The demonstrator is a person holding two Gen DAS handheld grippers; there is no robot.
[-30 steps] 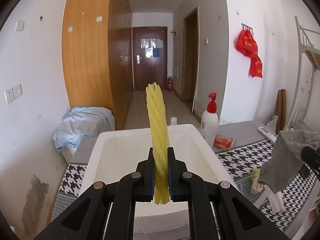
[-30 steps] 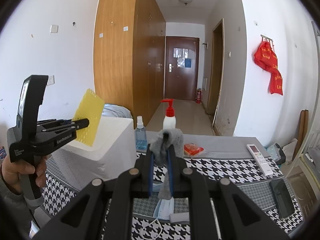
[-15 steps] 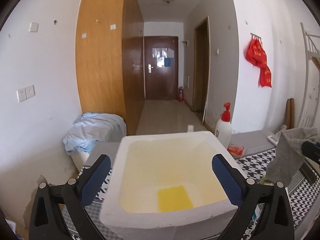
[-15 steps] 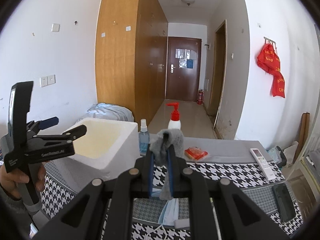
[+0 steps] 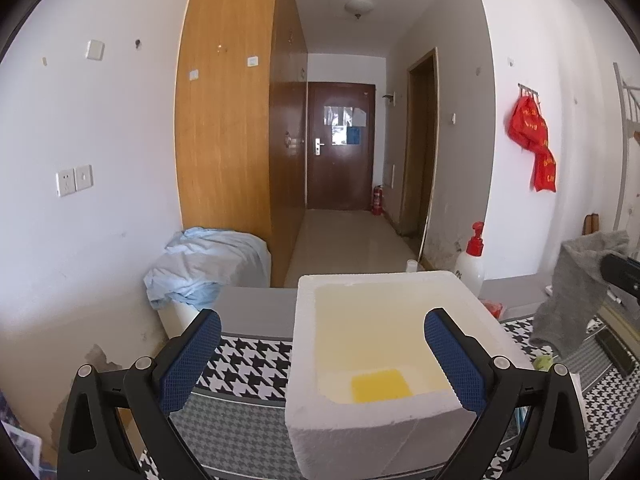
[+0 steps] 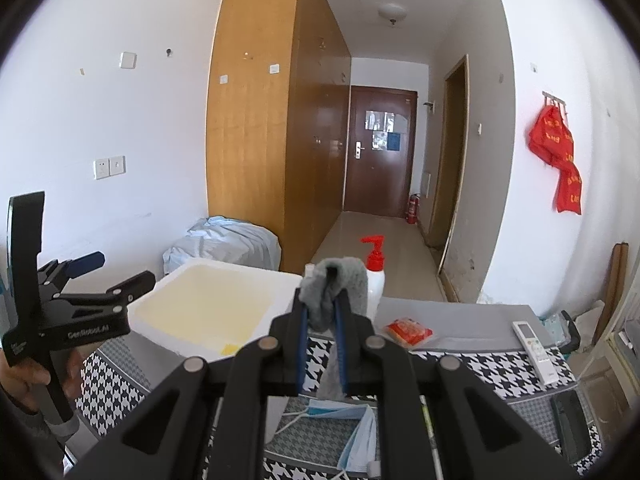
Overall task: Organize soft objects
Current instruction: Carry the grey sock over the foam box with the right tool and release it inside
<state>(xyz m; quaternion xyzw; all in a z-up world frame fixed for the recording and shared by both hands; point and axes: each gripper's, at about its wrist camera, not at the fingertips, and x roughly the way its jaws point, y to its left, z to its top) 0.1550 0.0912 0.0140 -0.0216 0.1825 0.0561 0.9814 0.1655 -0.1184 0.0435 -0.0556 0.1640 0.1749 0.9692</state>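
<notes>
— What's the biggest thing on that houndstooth table (image 6: 492, 364)?

— The white foam box (image 5: 376, 436), open at the top. It stands to the left of the right gripper (image 6: 322, 316) and just ahead of the left gripper (image 5: 322, 356), which hangs over its near left corner. On the box floor lies a flat yellow sponge (image 5: 381, 385), close to the near wall.

— And the left one, is it carrying anything?

— Nothing. Its jaws stand wide apart, blue pads bare, with the box wall showing between them.

— The right?

— Pinched narrow on a grey cloth (image 6: 334, 292) — the cloth bunches over the fingertips and a tail hangs straight down below the jaws, so its long axis runs vertical. From the left camera you can see it dangling off to the right of the box, above the table and not over the opening.

— So what does the next move turn on?

— I'd say on that gap: the box mouth lies to the left of the cloth and lower. The right hand has the cloth, so it would have to cross leftward over the rim before letting go. Below it a blue face mask (image 6: 352, 420) lies on the table, near the right hand too.
</notes>
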